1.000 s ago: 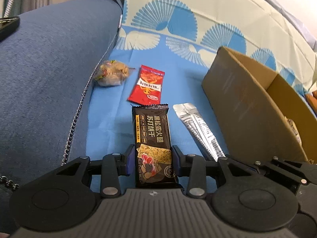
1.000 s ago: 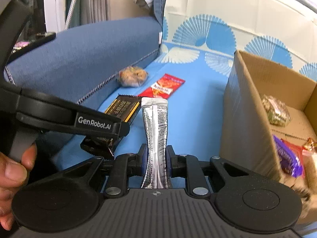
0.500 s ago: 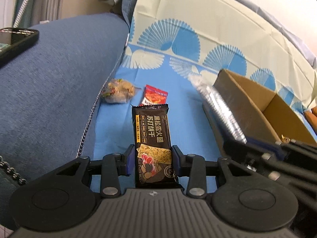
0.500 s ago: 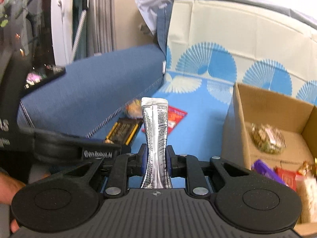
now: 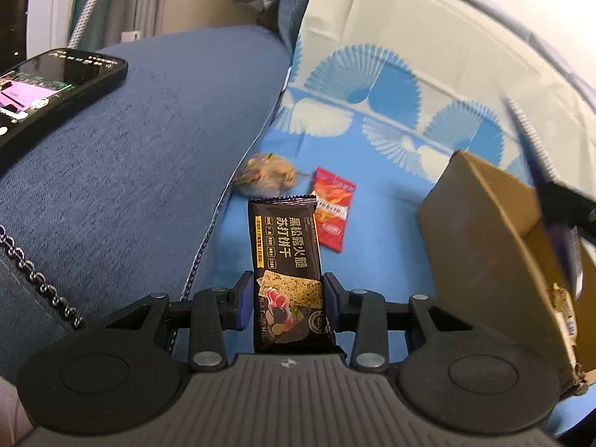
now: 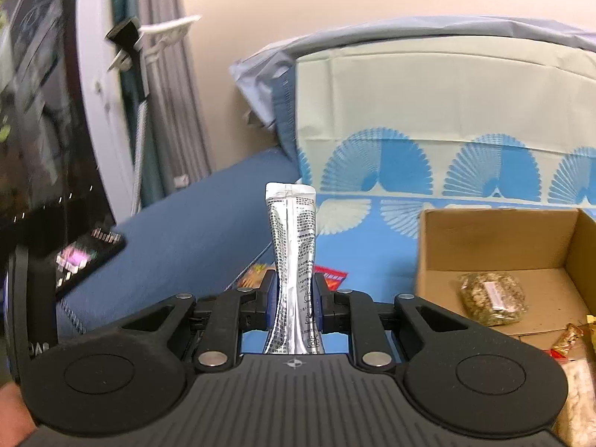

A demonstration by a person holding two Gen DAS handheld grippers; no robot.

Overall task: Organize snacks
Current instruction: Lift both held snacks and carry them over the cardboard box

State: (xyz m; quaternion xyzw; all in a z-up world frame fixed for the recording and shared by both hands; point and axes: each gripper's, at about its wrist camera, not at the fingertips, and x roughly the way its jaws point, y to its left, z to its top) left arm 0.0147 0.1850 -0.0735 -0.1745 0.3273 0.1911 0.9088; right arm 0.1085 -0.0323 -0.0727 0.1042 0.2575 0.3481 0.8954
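The left gripper (image 5: 287,298) is clamped on the lower part of a black cracker packet (image 5: 286,260), held upright above the blue fan-print cloth (image 5: 380,223). Beyond it on the cloth lie a red snack sachet (image 5: 332,213) and a clear bag of nuts (image 5: 269,178), just beside the blue sofa arm (image 5: 149,171), where a phone (image 5: 48,85) rests. The right gripper (image 6: 294,301) pinches a silver stick sachet (image 6: 292,246) upright, left of the open cardboard box (image 6: 495,238), which holds a granola packet (image 6: 491,298).
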